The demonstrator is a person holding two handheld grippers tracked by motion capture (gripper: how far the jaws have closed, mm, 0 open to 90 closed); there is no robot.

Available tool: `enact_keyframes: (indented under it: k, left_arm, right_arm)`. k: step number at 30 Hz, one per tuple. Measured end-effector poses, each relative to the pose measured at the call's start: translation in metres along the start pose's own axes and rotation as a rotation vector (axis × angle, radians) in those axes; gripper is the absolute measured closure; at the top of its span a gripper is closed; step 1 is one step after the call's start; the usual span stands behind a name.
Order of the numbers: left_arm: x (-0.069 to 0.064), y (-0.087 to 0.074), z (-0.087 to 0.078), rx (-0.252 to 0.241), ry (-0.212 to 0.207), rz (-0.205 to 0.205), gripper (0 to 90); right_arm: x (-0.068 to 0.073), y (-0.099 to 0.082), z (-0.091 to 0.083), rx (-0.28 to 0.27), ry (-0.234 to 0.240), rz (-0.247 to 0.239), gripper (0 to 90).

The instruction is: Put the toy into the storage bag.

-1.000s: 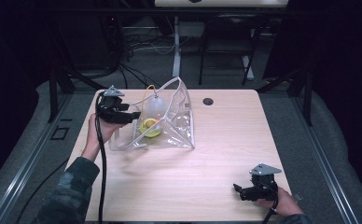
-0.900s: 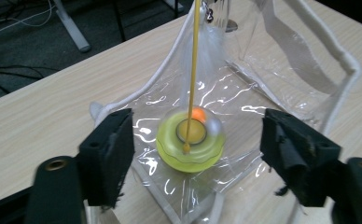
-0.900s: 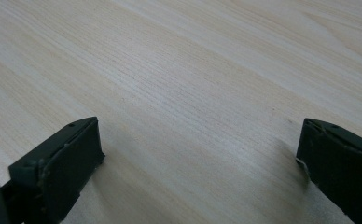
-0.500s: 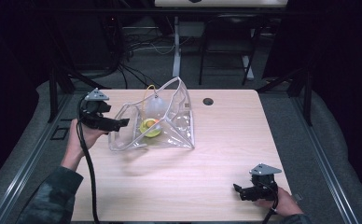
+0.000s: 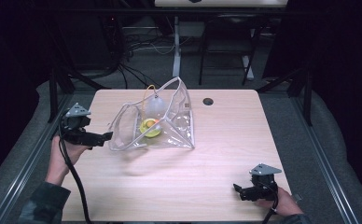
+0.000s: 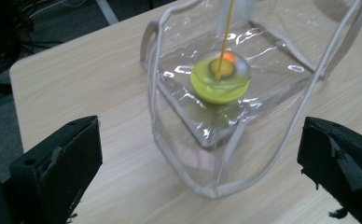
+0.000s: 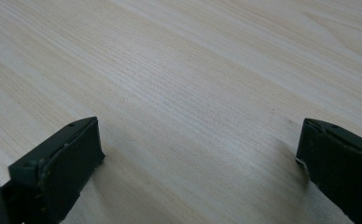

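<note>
Light wooden table (image 5: 170, 186); clear plastic bag (image 5: 179, 126) lying on it toward far left.

1. In the left gripper view the top of the clear bag (image 6: 244, 107) is cut by the upper edge.
2. The yellow cord (image 6: 225, 37) also leaves this view at the top.
3. The orange thing (image 6: 229, 58) in the green bowl (image 6: 219, 86) is blurred; what it is, cannot be told.
4. In the high view the right hand (image 5: 286, 205) is cut by the bottom edge.
</note>
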State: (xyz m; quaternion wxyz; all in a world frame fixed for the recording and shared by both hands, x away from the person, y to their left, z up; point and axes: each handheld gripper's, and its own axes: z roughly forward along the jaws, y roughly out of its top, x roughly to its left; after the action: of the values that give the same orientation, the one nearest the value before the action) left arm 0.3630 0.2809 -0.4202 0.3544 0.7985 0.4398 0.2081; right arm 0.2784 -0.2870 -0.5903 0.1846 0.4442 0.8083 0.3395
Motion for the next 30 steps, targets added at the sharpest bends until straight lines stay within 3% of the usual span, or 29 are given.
enact_keyframes:
  k: [9, 17, 27, 30]
  left_arm:
    - [0.004, -0.031, 0.003, 0.044, 0.02, -0.029, 0.0]
    - [0.004, -0.058, 0.011, 0.079, -0.007, -0.052, 0.0]
    - [0.005, -0.09, 0.029, 0.128, -0.002, -0.106, 0.0]
    - [0.007, -0.099, 0.037, 0.154, 0.002, -0.102, 0.0]
  right_arm:
    - [0.0, 0.0, 0.0, 0.0, 0.0, 0.0, 0.0]
    - [0.0, 0.0, 0.0, 0.0, 0.0, 0.0, 0.0]
    - [0.0, 0.0, 0.0, 0.0, 0.0, 0.0, 0.0]
    - [0.0, 0.0, 0.0, 0.0, 0.0, 0.0, 0.0]
